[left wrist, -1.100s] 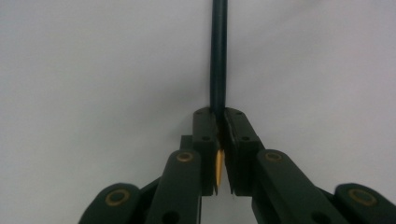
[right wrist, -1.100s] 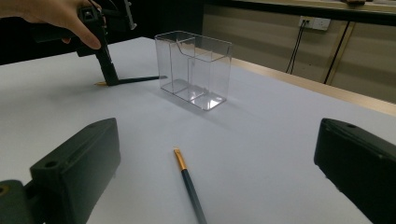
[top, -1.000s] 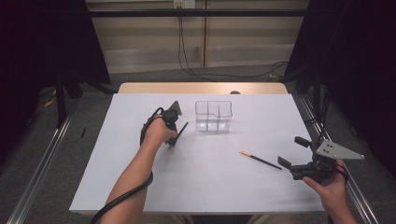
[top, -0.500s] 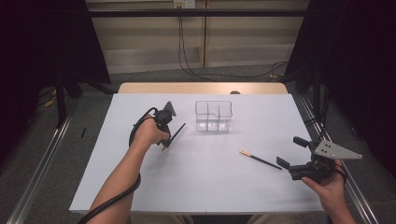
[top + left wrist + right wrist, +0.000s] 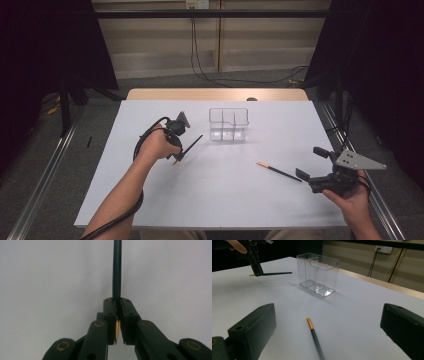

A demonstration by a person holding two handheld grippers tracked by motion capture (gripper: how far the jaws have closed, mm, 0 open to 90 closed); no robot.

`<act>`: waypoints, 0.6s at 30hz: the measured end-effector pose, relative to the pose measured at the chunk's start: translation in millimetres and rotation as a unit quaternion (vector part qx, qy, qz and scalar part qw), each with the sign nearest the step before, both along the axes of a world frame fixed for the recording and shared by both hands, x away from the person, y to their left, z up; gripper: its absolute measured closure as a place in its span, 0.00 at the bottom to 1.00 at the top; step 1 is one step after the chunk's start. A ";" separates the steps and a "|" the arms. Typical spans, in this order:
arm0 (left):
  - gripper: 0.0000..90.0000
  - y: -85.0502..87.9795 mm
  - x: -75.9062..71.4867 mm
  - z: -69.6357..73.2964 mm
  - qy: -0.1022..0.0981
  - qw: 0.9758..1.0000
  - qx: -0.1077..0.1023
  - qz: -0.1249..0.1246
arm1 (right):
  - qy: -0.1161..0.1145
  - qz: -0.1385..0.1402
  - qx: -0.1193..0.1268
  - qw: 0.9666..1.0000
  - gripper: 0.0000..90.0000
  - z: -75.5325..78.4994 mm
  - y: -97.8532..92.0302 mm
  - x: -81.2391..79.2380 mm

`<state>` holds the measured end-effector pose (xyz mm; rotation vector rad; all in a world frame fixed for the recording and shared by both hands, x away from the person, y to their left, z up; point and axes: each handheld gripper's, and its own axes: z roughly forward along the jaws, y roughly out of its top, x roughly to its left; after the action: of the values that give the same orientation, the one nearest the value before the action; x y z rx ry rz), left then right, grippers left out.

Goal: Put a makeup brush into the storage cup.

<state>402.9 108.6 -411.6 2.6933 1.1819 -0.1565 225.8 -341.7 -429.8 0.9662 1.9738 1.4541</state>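
We pinch a dark pencil (image 5: pixel 189 147) in our left hand-held gripper (image 5: pixel 177 151), its long axis aimed right and far toward the clear organizer (image 5: pixel 229 124), while our right hand-held gripper (image 5: pixel 314 165) rests spread.

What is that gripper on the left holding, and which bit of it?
The left gripper pinches a dark pencil near its golden end. The right gripper is open and holds nothing.
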 end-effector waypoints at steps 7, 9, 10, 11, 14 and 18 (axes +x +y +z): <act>0.94 -3.9 -9.6 1.1 0.000 1.000 -0.008 -0.018 | 0.001 0.003 0.000 1.000 0.00 -0.4 2.0 0.4; 0.94 -4.9 -11.4 0.9 0.001 1.000 -0.011 -0.023 | 0.002 0.005 -0.002 1.000 0.00 -0.6 2.5 0.8; 0.94 -5.9 -12.4 0.7 -0.001 1.000 -0.011 -0.028 | 0.002 0.005 -0.002 1.000 0.00 -0.8 2.8 0.9; 0.94 -6.8 -13.2 0.9 -0.004 0.999 -0.010 -0.037 | 0.002 0.005 -0.002 1.000 0.00 -0.9 3.0 1.0; 0.94 -9.2 -15.8 1.5 -0.001 0.999 -0.017 -0.044 | 0.004 0.007 -0.003 1.000 0.00 -1.2 3.2 1.7; 0.94 -13.7 -20.2 3.5 -0.001 0.998 -0.022 -0.063 | 0.006 0.008 -0.004 1.000 0.00 -1.1 2.9 1.9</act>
<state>382.7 94.9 -408.1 2.7297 0.9953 -0.1949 227.7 -338.7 -431.0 0.9608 1.9994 1.4508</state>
